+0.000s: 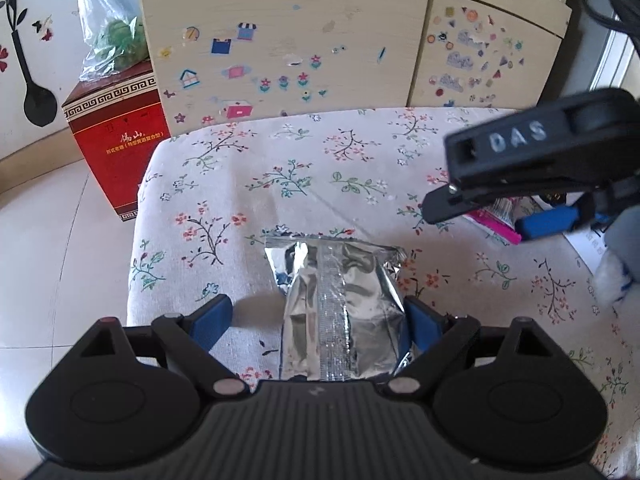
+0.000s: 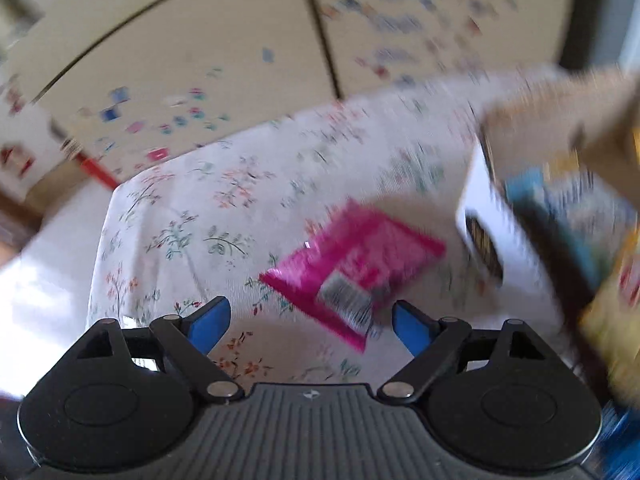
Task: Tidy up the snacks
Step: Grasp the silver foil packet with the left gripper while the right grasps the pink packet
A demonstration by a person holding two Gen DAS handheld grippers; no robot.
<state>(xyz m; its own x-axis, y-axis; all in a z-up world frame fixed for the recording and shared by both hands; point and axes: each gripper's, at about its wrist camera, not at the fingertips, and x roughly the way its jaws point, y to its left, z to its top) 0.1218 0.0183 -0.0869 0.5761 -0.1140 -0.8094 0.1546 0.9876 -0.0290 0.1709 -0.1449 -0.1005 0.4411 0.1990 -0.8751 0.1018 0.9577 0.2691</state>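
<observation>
My left hand-held gripper (image 1: 320, 320) stands wide open over a silver pouch (image 1: 340, 308) lying flat on the floral surface (image 1: 280, 168); the pouch sits toward the right finger (image 1: 424, 324), whether touching I cannot tell, with bare cloth on its left out to the surface's left edge. My right hand-held gripper (image 2: 312, 320) is also wide open and empty, just short of a pink packet (image 2: 352, 264). A box (image 2: 560, 184) of snacks crowds the right side.
</observation>
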